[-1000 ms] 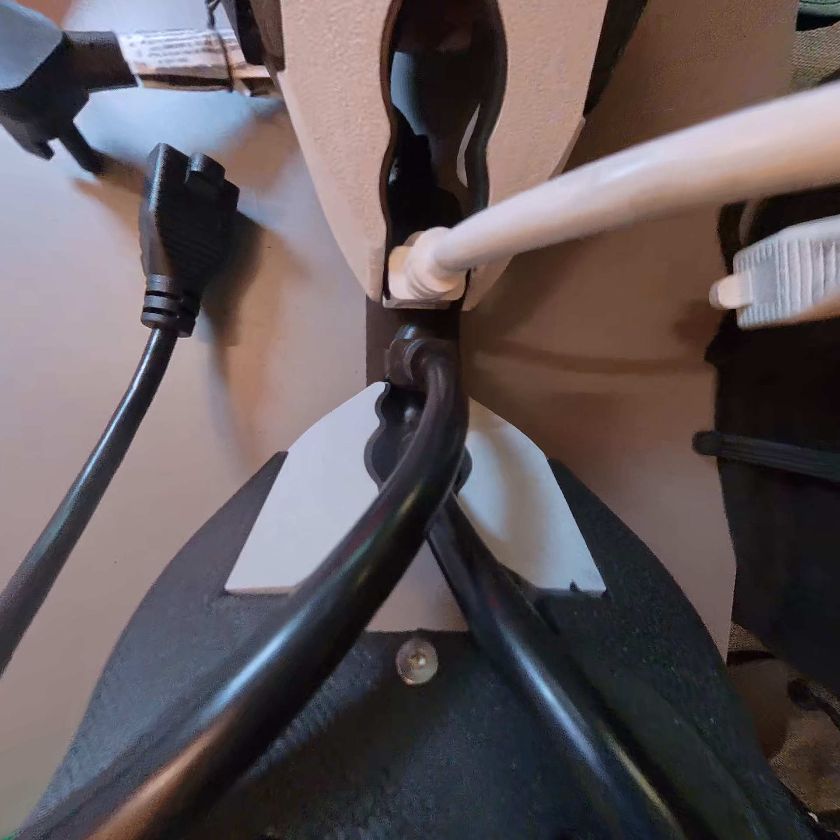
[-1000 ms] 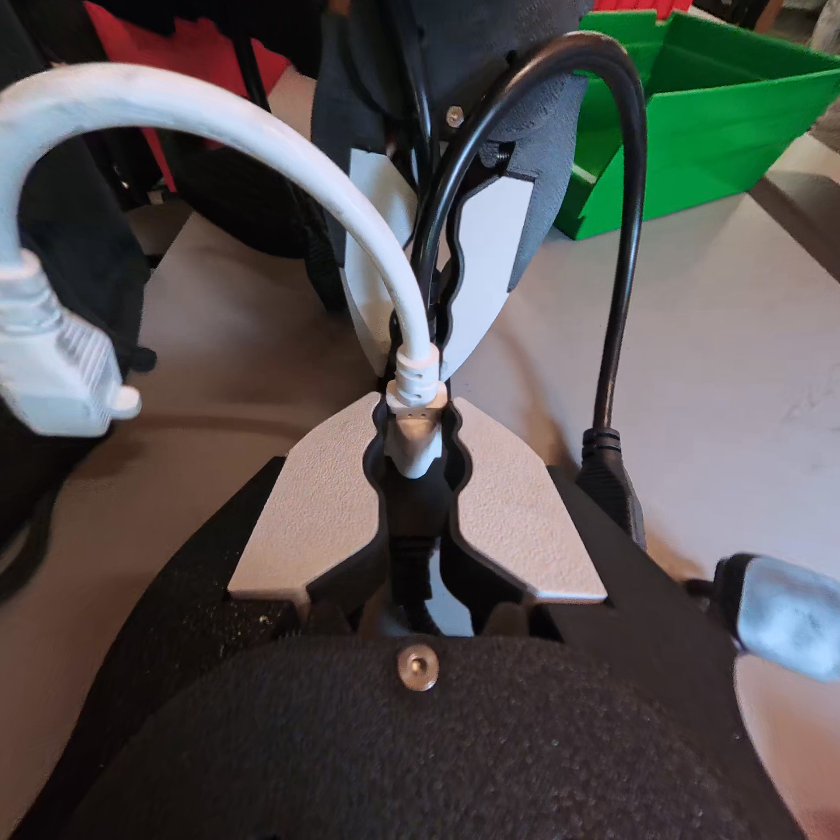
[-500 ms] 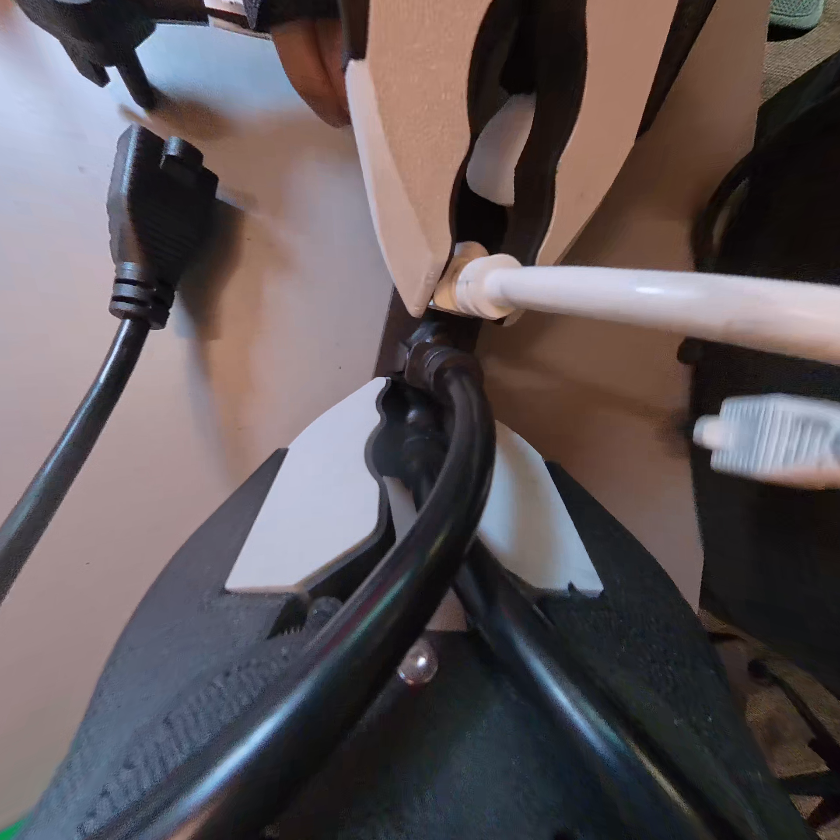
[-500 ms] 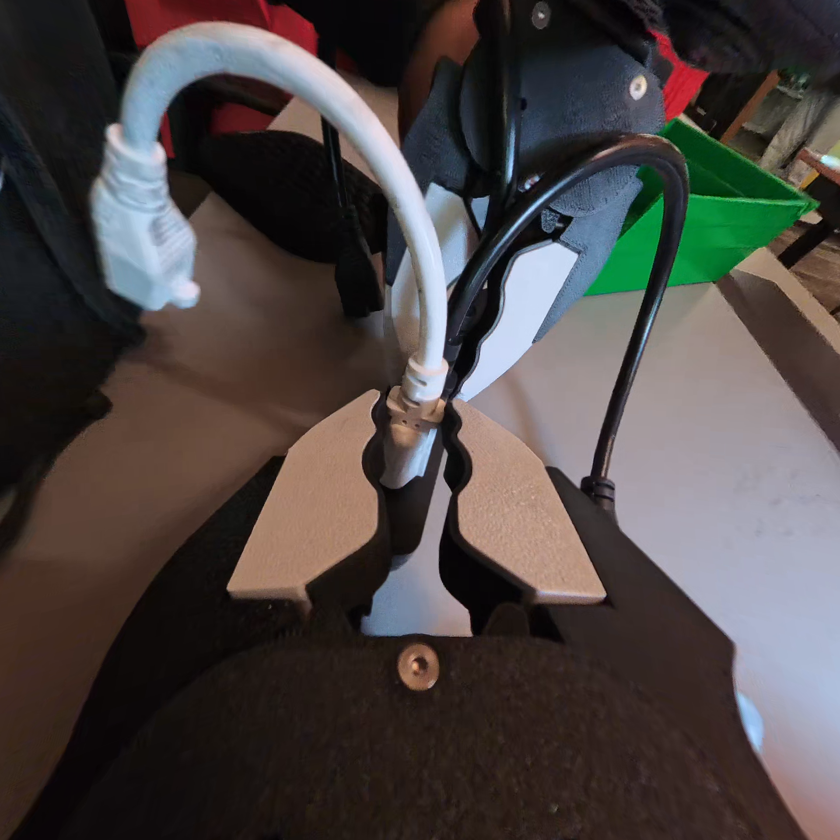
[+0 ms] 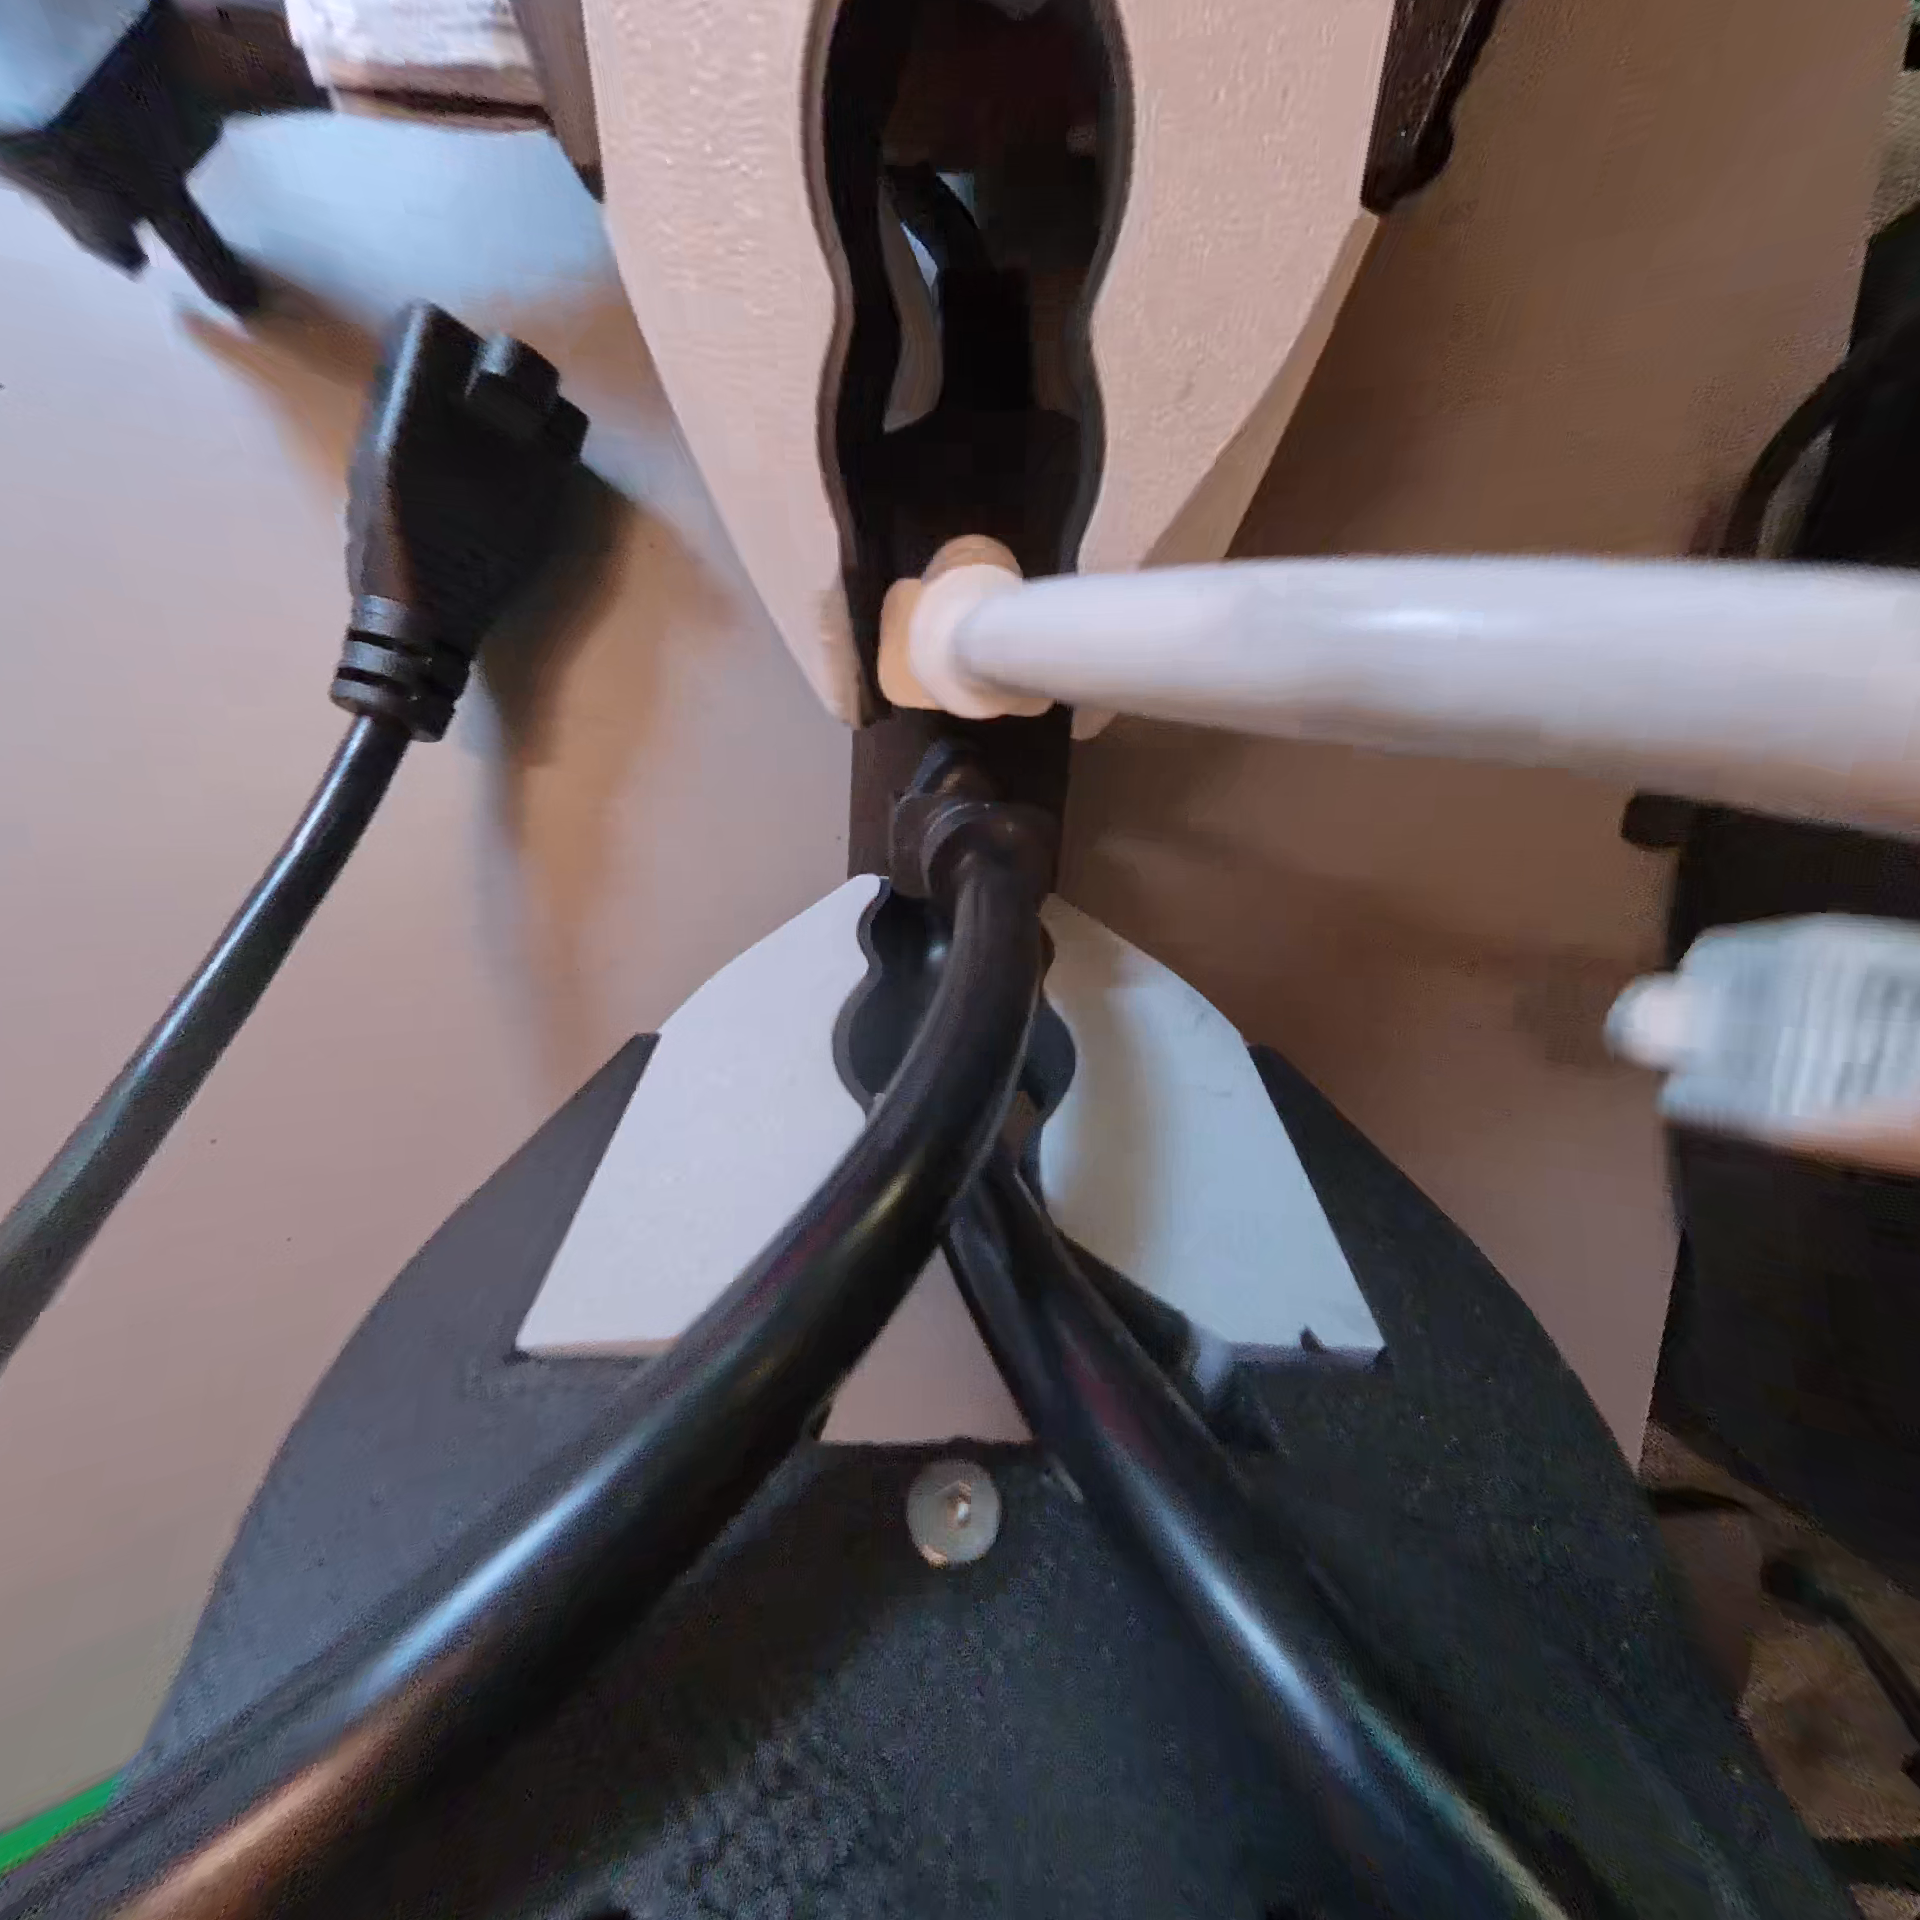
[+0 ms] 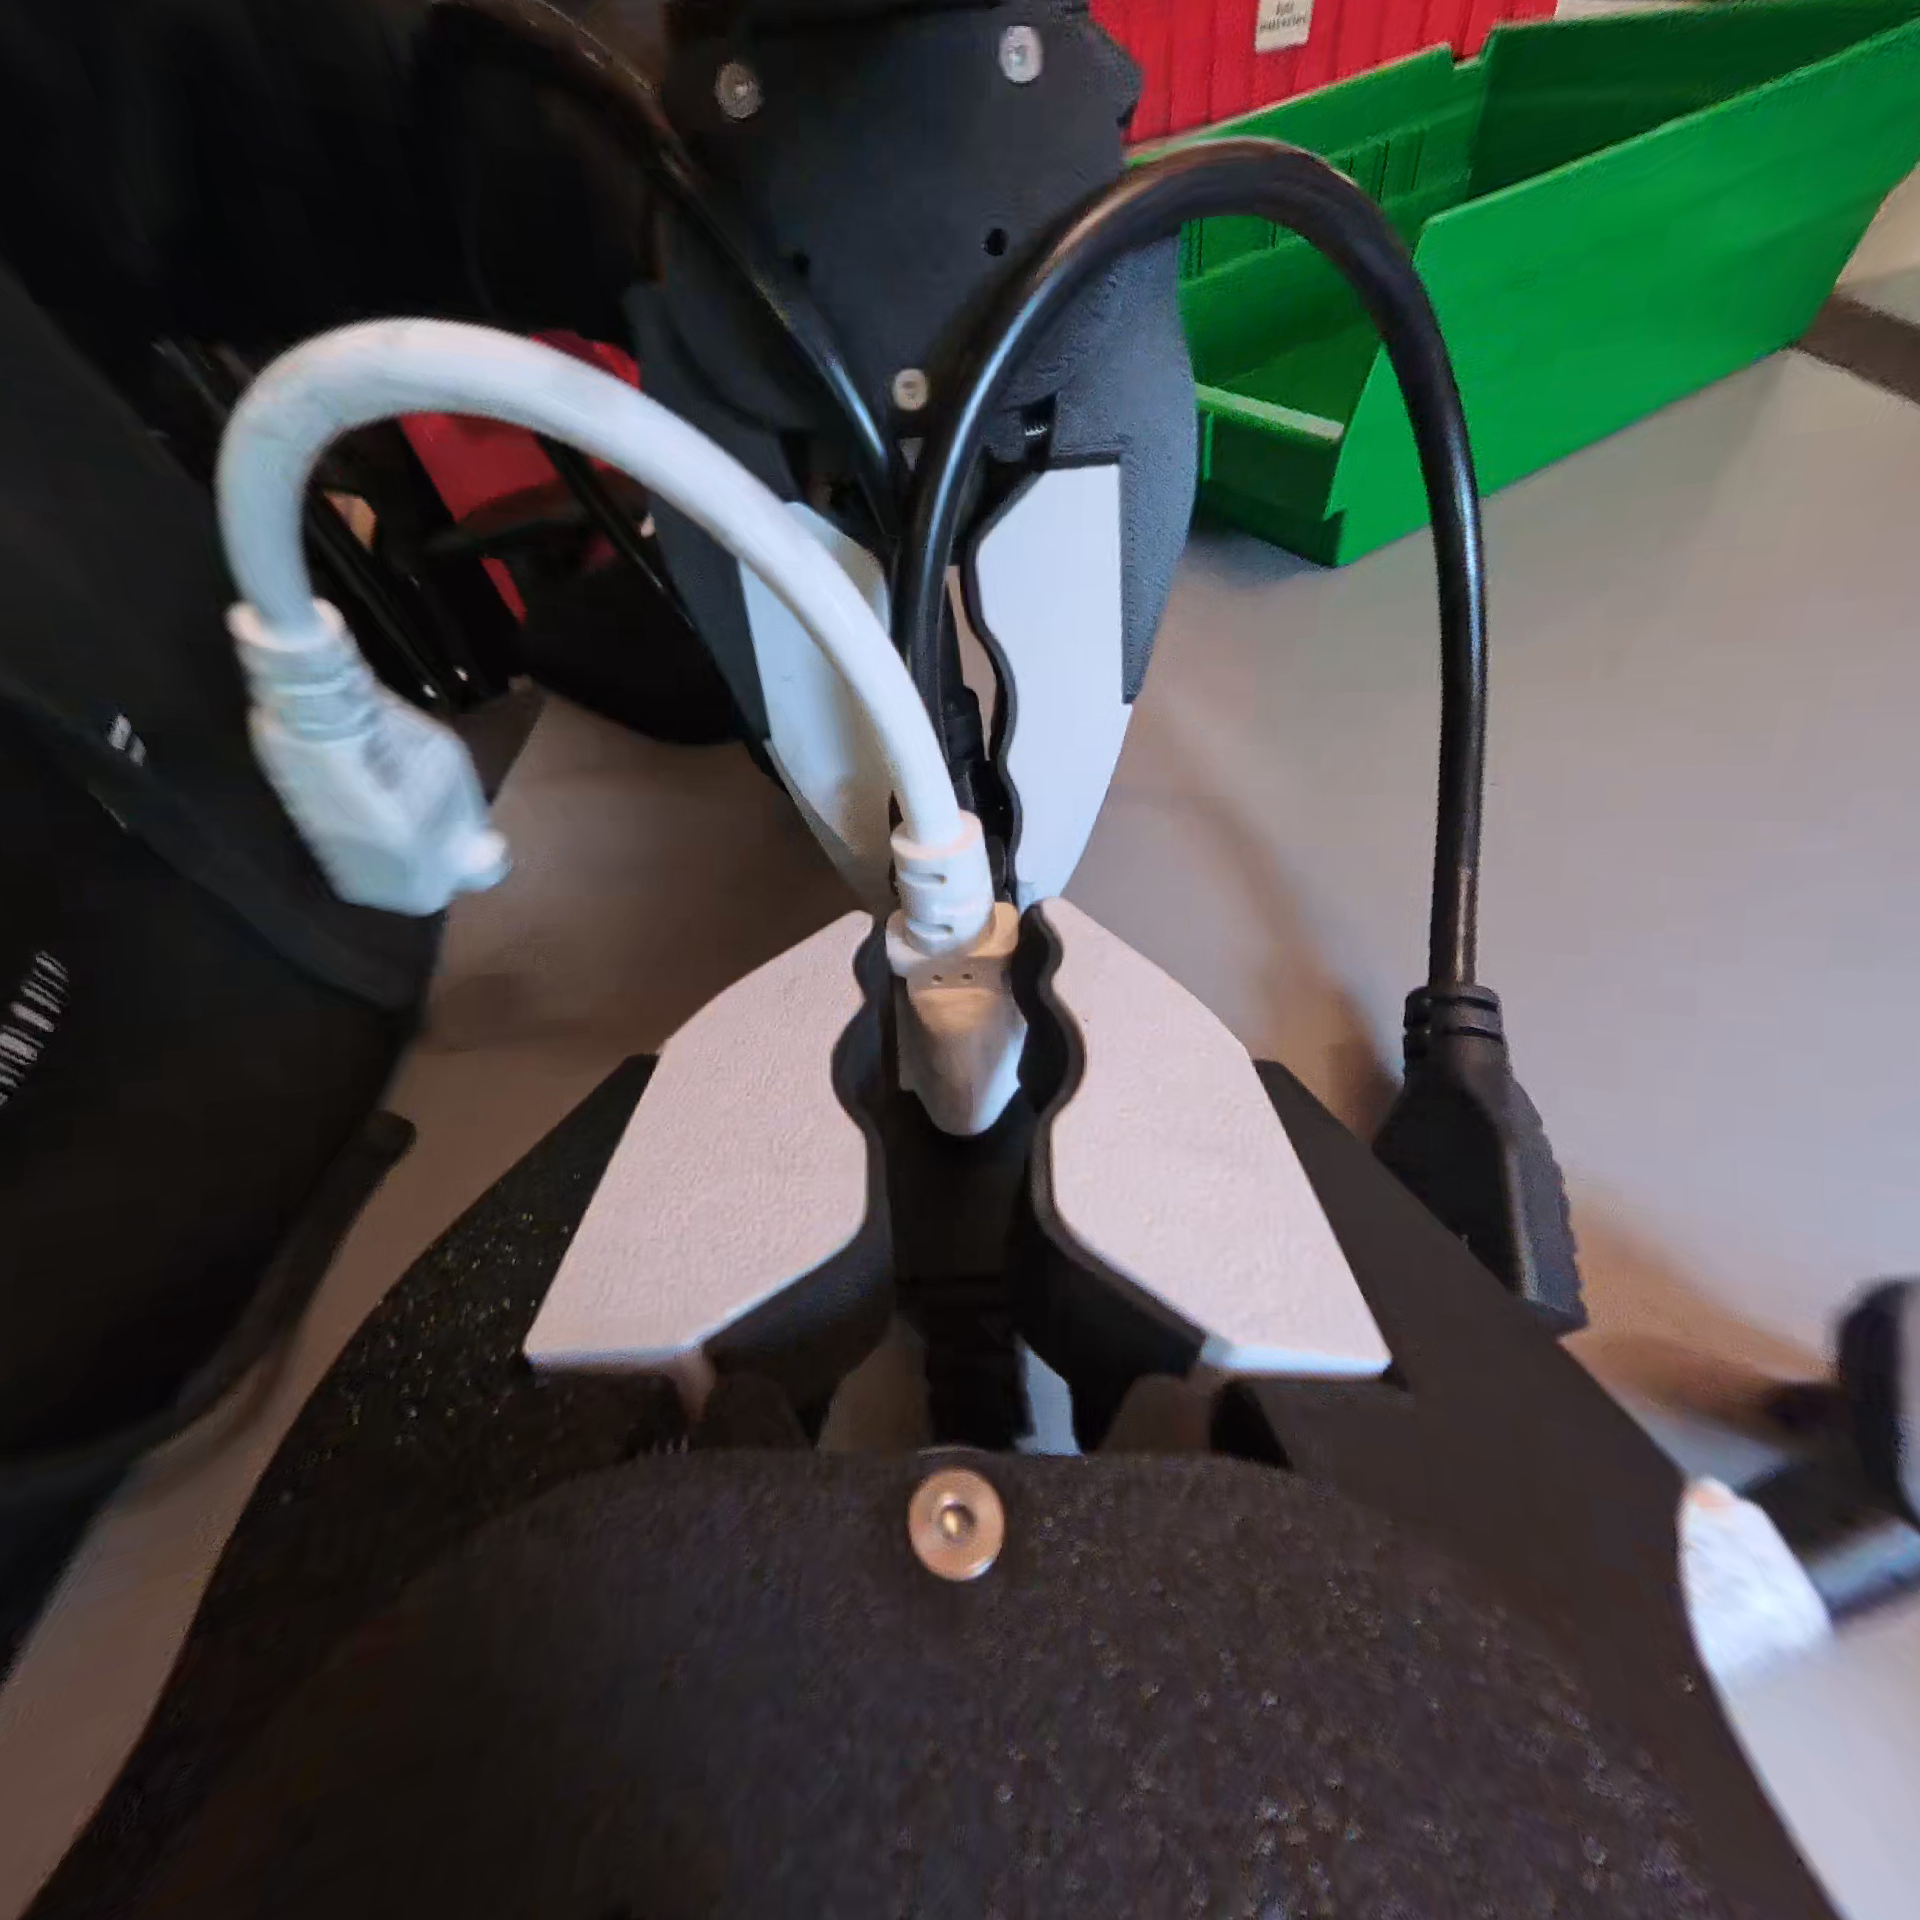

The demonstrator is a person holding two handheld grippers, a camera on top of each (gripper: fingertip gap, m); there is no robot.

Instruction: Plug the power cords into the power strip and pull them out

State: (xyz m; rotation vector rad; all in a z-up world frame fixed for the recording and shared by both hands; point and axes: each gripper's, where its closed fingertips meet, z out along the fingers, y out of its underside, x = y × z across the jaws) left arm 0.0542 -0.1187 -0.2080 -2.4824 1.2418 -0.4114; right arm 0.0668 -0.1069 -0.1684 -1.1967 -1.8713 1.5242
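The white cord [image 6: 940, 997] has one connector end clamped between the fingers of the right gripper [image 6: 961, 977], and its free plug [image 6: 364, 790] hangs left of them. The black cord [image 5: 966, 842] is clamped at its end between the fingers of the left gripper [image 5: 961, 935], tip to tip with the other. Only the right wrist view shows green bins [image 6: 1558, 312] beyond the fingers; only the left view shows the black cord's free plug [image 5: 447, 520] over the bench [image 5: 208, 883].
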